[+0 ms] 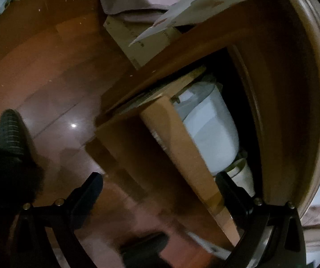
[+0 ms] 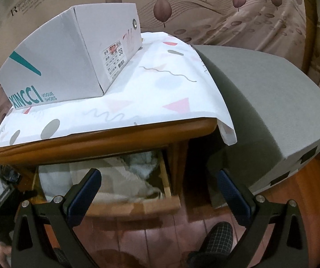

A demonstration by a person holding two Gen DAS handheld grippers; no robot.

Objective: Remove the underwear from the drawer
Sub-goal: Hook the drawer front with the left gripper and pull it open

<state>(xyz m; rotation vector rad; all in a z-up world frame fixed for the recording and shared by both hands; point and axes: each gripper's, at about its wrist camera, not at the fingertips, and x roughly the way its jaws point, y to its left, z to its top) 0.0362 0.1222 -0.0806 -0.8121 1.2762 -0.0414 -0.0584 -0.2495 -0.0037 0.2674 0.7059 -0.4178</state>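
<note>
Jaws of both grippers are held wide apart with nothing between them. From the right gripper (image 2: 160, 192), the drawer (image 2: 135, 206) is seen pulled out beneath the wooden nightstand (image 2: 106, 136), with pale, crumpled underwear (image 2: 124, 178) lying inside it, not touched. A patterned cloth (image 2: 151, 93) is spread over the nightstand top, and a white shoebox (image 2: 70, 55) is set on it. A grey box (image 2: 264, 102) stands just beside. The left gripper (image 1: 157, 185) is angled down over the wooden floor (image 1: 37, 71), near a white container (image 1: 211, 129) tucked in a dark recess of the furniture.

Black gripper (image 2: 157, 192) frames, blue-padded jaws, checked slipper (image 2: 218, 236).
</note>
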